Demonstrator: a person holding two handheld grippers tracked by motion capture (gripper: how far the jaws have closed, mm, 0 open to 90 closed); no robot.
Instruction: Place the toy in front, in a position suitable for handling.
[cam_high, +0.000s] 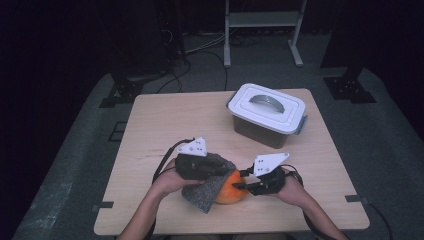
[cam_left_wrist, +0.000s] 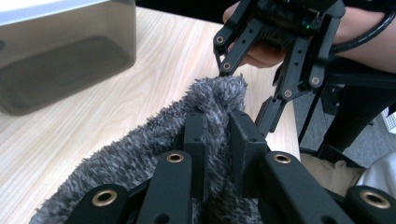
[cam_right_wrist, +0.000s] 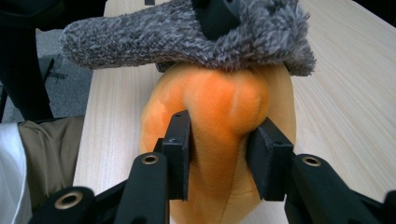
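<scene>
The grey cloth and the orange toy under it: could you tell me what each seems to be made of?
The grey cloth looks like fuzzy chenille or fleece: shaggy mottled fibres, pinched in the left gripper. The orange toy looks like soft short-pile plush: a stitched seam, and it bulges between the right gripper pads.

Setting: a recording lab or studio, not a home. Evidence: walls and surroundings kept black and unlit; grey carpet floor (cam_high: 385, 145); one bare light-wood table (cam_high: 165, 120) standing alone under the lamp; black stand feet (cam_high: 350, 85) bolted at the floor on both far corners; loose cables (cam_high: 200, 55) trailing across the carpet beyond the table; legs of a white metal rack (cam_high: 262, 30) at the back; tape marks (cam_high: 102, 206) on the floor beside the table.
</scene>
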